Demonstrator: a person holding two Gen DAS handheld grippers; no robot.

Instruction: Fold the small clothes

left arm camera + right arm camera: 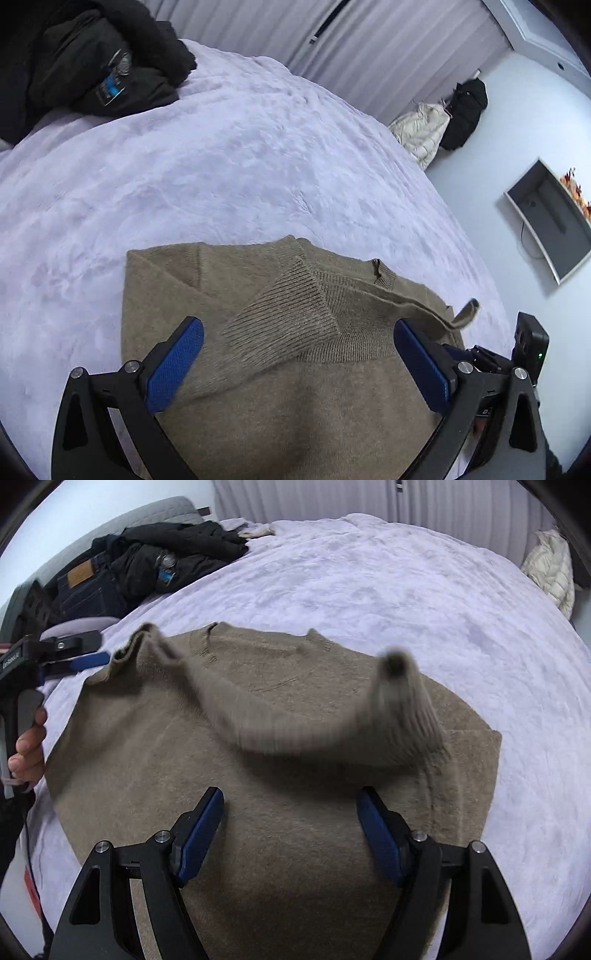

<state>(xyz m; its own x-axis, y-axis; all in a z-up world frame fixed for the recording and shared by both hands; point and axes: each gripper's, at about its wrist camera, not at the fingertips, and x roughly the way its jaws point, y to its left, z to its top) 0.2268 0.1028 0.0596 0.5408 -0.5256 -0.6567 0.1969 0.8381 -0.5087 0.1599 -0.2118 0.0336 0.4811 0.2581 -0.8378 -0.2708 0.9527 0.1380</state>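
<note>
Jaws apart on both left gripper [298, 363] and right gripper [290, 836], over taupe knitted sweater [280, 849] on lilac bed [406, 590]. Mid sleeve-fold: blurred sleeve [295, 734] toward twelve o'clock; next, probably flattening it.

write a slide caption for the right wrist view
Open right gripper above a tan sweater on a lilac blanket, one sleeve blurred.

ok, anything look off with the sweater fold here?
Yes. One sleeve of the brown sweater drapes diagonally across the body, blurred, its cuff sticking up rather than lying flat. Nothing looks damaged.
</note>
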